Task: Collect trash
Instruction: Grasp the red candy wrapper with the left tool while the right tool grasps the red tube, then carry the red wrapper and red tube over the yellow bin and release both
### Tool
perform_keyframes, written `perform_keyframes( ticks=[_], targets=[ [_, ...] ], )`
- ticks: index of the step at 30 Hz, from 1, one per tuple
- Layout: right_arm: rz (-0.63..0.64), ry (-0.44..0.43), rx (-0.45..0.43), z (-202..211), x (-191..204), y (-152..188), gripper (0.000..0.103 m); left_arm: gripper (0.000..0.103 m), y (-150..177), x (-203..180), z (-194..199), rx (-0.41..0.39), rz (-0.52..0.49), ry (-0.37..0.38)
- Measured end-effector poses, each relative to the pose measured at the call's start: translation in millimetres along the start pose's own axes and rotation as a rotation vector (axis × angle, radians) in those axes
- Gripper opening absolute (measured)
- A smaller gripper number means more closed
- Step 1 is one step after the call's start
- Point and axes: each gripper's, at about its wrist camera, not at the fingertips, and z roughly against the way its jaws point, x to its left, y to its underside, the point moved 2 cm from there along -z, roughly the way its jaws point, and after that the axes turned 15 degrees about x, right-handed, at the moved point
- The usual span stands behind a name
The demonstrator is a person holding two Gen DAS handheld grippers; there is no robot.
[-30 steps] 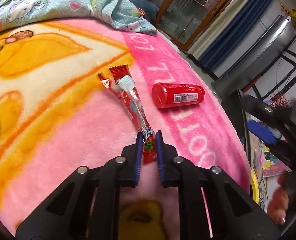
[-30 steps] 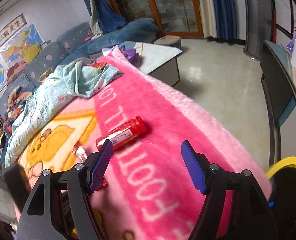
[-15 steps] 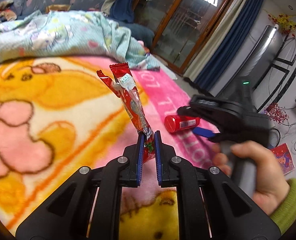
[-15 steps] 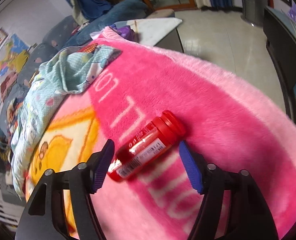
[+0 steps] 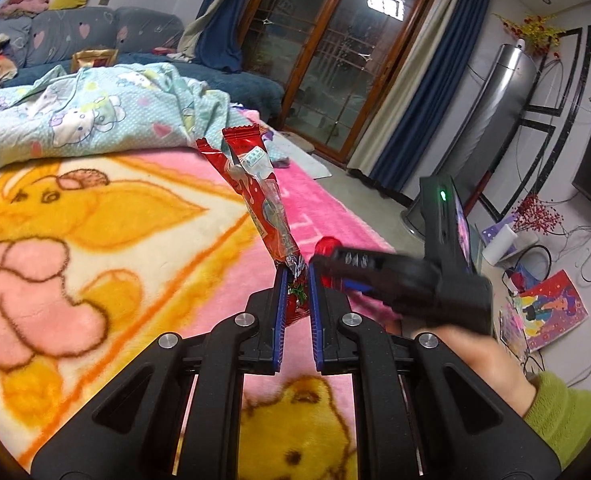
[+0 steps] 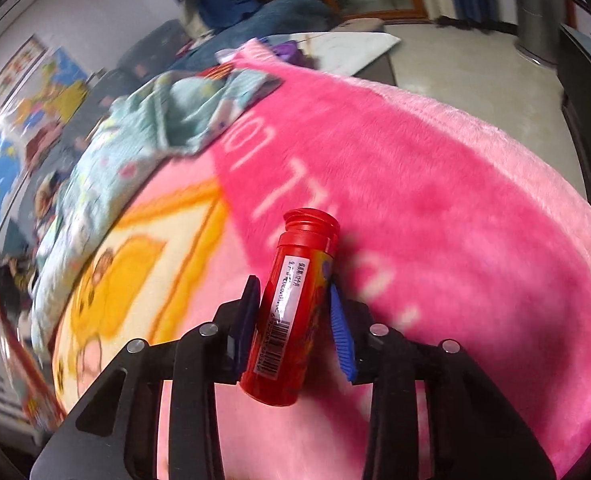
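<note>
- The left gripper (image 5: 295,280) has its jaws clamped on the lower end of a red snack wrapper (image 5: 261,196); the wrapper stands up and away from the jaws, tilted left, clear of the pink cartoon blanket (image 5: 95,248) beneath
- The right gripper (image 6: 293,312) has its jaws closing around a red plastic bottle (image 6: 291,312); the bottle lies lengthwise between the blue pads, cap pointing away from the jaws, base nearest the camera; the left pad touches its side, while contact at the right pad is unclear
- Just right of the left jaws, the right gripper's black body shows, held by a hand (image 5: 475,360) in a green sleeve (image 5: 563,420)
- Beyond both jaws a light blue printed quilt (image 5: 87,120) lies bunched on the blanket; further out stand glass doors (image 5: 335,60) with blue curtains (image 5: 411,92)
</note>
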Motion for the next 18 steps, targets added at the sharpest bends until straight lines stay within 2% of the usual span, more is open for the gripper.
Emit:
perform_keyframes(
  ticks=[6, 18],
  targets=[
    [0.032, -0.003, -0.028, 35.4, -15.9, 29.7, 0.030, 0.006, 2.7, -13.4, 5.3, -0.011, -0.028, 0.010],
    [0.066, 0.085, -0.164, 111.2, -57.9, 70.9, 0.030, 0.006, 15.6, -58.4, 7.9, -0.002, -0.137, 0.040]
  ],
)
